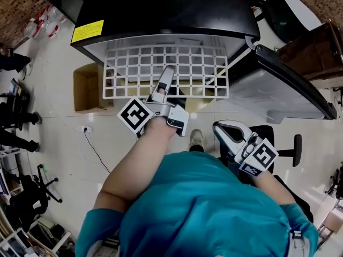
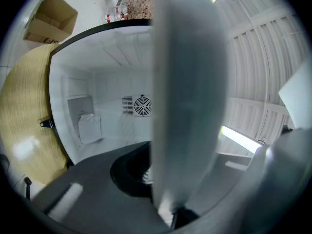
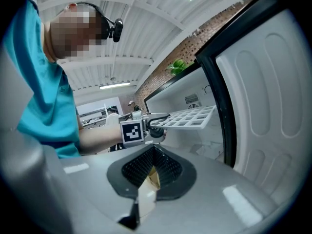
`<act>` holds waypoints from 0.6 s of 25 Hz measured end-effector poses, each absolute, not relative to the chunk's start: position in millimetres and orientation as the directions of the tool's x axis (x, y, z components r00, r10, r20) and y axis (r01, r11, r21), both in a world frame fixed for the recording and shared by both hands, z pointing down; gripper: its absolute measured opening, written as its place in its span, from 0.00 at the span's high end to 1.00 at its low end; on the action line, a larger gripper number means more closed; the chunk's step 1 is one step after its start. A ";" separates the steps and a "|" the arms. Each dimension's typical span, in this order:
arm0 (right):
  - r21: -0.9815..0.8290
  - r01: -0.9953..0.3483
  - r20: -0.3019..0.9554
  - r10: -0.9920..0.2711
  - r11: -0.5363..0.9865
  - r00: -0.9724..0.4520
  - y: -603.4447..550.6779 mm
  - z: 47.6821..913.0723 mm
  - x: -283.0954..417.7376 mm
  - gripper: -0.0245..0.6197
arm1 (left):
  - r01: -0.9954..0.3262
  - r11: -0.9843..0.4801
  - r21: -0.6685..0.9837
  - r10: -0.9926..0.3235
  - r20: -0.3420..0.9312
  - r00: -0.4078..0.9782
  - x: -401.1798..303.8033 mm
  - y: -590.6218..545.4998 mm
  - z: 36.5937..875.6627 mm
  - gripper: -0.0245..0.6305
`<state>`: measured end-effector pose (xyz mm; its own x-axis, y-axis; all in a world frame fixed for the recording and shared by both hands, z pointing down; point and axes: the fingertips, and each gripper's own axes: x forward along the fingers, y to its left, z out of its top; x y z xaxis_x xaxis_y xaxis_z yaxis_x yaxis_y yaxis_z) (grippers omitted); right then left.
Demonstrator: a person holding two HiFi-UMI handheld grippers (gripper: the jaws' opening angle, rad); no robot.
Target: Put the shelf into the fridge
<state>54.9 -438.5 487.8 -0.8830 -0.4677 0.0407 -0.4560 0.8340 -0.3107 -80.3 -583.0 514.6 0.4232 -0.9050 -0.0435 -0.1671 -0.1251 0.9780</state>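
Note:
The white grid shelf [image 1: 166, 71] hangs level in front of the open black fridge [image 1: 161, 9], with its far edge at the fridge's mouth. My left gripper [image 1: 163, 87] is shut on the middle of the shelf's near edge. In the left gripper view the shelf [image 2: 187, 96] is a broad blurred white band that hides much of the white fridge interior [image 2: 97, 106]. My right gripper [image 1: 224, 130] hangs low at the right, shut and empty, apart from the shelf. The right gripper view shows its closed jaws [image 3: 150, 173] and, beyond them, the shelf [image 3: 187, 117] held by the left gripper [image 3: 156, 126].
The fridge door [image 1: 289, 84] stands open at the right, its white inner liner [image 3: 273, 106] close to my right gripper. A fan grille [image 2: 142, 105] sits on the fridge's back wall. An open cardboard box [image 1: 88, 87] lies on the floor left of the fridge.

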 end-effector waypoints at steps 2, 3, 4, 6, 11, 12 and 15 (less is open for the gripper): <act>-0.308 -0.451 0.042 -0.462 0.838 -0.886 -437.4 487.2 52.1 0.96 | -0.168 -0.061 0.984 -0.912 0.014 0.411 -81.8 -582.8 519.4 0.89; -0.307 -0.448 0.043 -0.459 0.839 -0.888 -437.0 487.5 50.9 0.96 | -0.163 -0.038 0.986 -0.914 0.032 0.404 -81.4 -584.7 520.2 0.89; -0.307 -0.446 0.043 -0.456 0.841 -0.889 -436.5 488.3 50.1 0.96 | -0.155 -0.028 0.987 -0.916 0.037 0.399 -80.6 -588.1 520.2 0.89; -0.308 -0.444 0.044 -0.454 0.841 -0.890 -435.7 490.1 49.5 0.96 | -0.140 -0.038 0.989 -0.919 0.021 0.393 -78.3 -597.0 519.8 0.89; -0.310 -0.453 0.045 -0.463 0.836 -0.885 -436.3 492.5 52.0 0.96 | -0.127 -0.066 0.990 -0.918 -0.010 0.396 -78.0 -610.1 518.7 0.89; -0.310 -0.456 0.044 -0.466 0.835 -0.884 -436.9 493.6 53.0 0.96 | -0.124 -0.068 0.990 -0.919 -0.014 0.394 -78.0 -612.5 518.1 0.89; -0.308 -0.465 0.038 -0.478 0.830 -0.877 -439.4 495.8 55.1 0.96 | -0.125 -0.064 0.990 -0.921 -0.010 0.389 -78.7 -619.6 518.3 0.89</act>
